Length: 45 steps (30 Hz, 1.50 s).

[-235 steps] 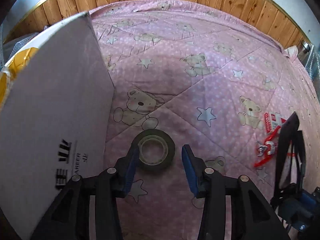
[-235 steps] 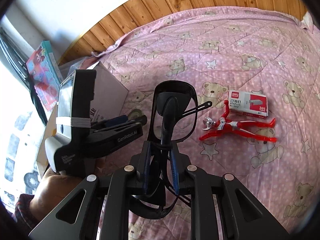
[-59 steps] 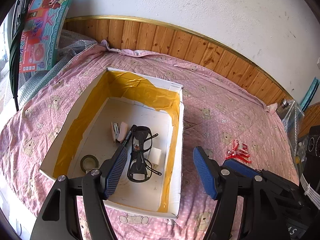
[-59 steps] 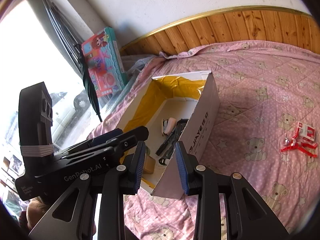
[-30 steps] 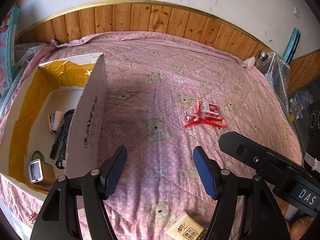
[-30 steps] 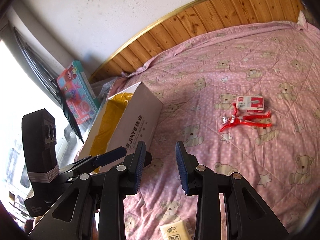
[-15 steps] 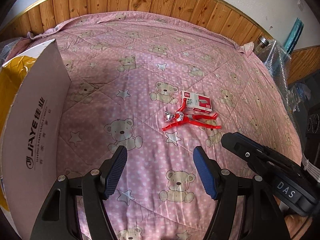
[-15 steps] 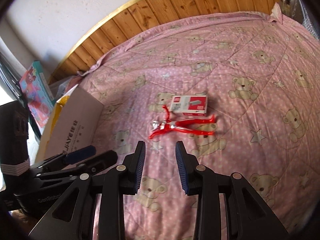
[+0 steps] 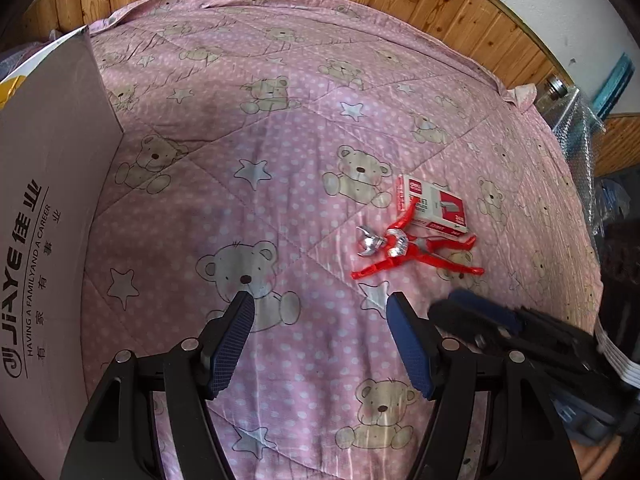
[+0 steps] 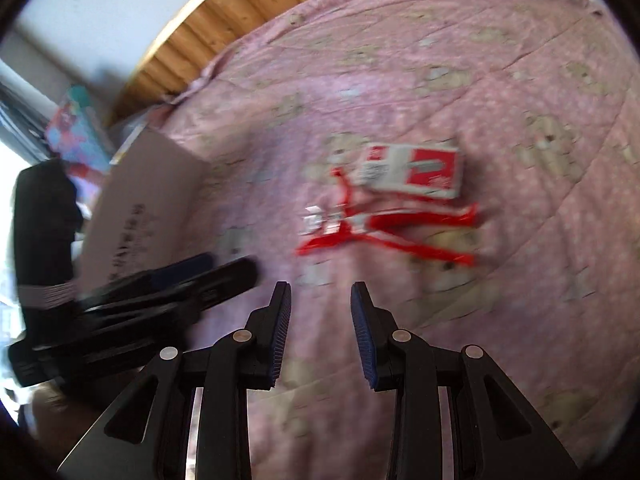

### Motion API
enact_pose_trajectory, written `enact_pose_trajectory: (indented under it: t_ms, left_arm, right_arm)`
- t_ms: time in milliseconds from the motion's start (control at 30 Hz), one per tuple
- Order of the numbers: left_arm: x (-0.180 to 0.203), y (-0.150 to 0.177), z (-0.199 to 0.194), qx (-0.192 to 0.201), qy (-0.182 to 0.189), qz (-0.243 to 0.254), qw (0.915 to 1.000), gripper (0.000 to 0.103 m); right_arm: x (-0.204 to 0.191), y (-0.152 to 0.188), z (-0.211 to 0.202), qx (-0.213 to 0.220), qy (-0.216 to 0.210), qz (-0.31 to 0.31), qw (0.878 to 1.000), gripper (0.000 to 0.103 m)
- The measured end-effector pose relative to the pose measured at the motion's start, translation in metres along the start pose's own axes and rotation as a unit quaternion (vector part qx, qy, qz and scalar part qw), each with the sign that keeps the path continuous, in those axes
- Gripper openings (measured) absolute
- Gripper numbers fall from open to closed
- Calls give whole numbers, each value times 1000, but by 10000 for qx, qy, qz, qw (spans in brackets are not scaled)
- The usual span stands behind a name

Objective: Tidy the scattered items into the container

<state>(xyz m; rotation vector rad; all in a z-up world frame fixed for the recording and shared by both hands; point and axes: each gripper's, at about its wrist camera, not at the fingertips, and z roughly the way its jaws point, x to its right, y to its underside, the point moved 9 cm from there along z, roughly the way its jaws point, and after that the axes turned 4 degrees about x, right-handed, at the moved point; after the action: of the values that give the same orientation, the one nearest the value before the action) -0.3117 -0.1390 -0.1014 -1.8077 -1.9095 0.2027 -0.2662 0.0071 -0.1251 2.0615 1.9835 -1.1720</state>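
Right wrist view: empty, parted right gripper [image 10: 320, 294] nears red-and-silver plastic toy figure [image 10: 384, 228]; thin limbs touching staple box [image 10: 412, 174] risk a snag

Motion blur smears the staple box [image 10: 412, 172], its print seemingly unreadable.

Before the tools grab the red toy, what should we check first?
1. Right tool open and empty: ok.
2. Left tool open and empty: ok.
3. Toy in plain sight on the quilt: ok.
4. Toy free of the staple box: not ok, one red arm lies over the box's edge.
5. Right tool lined up with the toy: cannot tell, its view is blurred.
6. Room left in the carton: cannot tell, only its outer wall shows.
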Motion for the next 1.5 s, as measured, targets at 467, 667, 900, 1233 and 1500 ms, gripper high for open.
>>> enact_pose_trajectory:
  t_ms: [467,667,900,1233,1500]
  left_arm:
    - [-2,-12,11,-27,566,-507,9971,70]
    - [-16,-23,8,144,642,-755,9950,70]
    - [-5,-16,17,-25,886,-733,9934,70]
    - [-14,-25,14,164,924,-956,9910,70]
    - [-14,-12,14,148,867,-729,9934,70]
  right_arm:
    - [46,-21,8,90,1592,-1062,9815,3]
    - [6,-17,1,237,766,-103,9967,5]
    - [51,-17,33,-49,2221,-1643,9611,37]
    - [-3,5,20,-23,696,299,9971,8]
    - [-6,26,31,-276,241,449,9983,35]
